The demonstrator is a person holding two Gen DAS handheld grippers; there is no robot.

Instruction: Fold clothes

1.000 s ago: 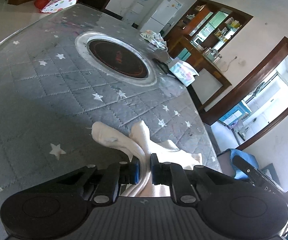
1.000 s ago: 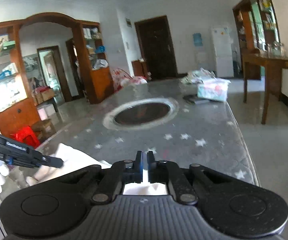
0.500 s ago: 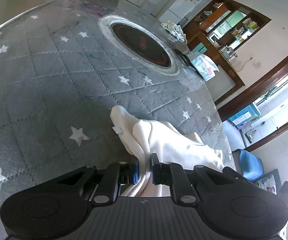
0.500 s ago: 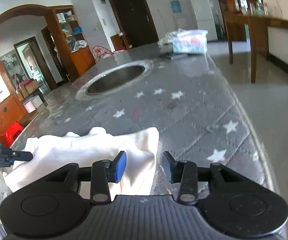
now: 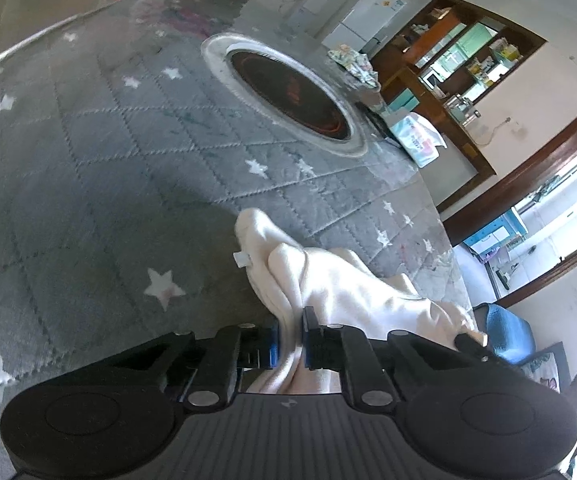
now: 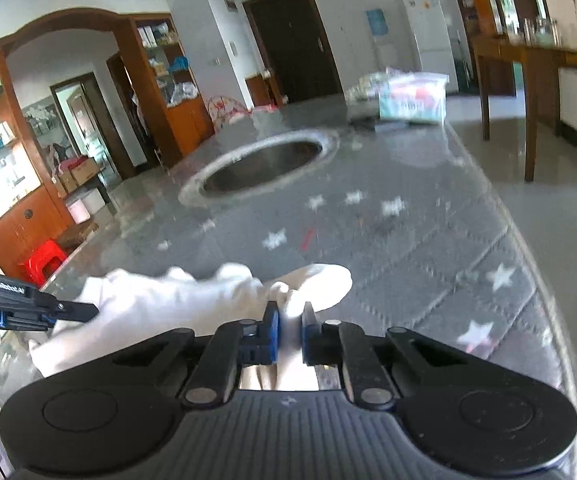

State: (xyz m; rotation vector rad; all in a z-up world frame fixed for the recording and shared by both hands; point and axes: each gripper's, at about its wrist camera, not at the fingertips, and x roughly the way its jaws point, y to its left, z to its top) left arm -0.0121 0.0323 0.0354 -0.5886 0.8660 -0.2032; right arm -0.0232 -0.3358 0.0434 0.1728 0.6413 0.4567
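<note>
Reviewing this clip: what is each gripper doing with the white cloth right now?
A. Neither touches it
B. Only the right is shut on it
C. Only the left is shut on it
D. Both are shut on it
D: the left gripper and the right gripper each show the cloth pinched between their pads.

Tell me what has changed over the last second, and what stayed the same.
The right gripper let go of the white garment, its jaws standing open half a second ago, and has just closed on a bunched fold of it again. The cloth now lies lower on the grey star-patterned table cover. The left gripper kept its pinch on the garment throughout. The round cooktop and packages stayed put.
</note>
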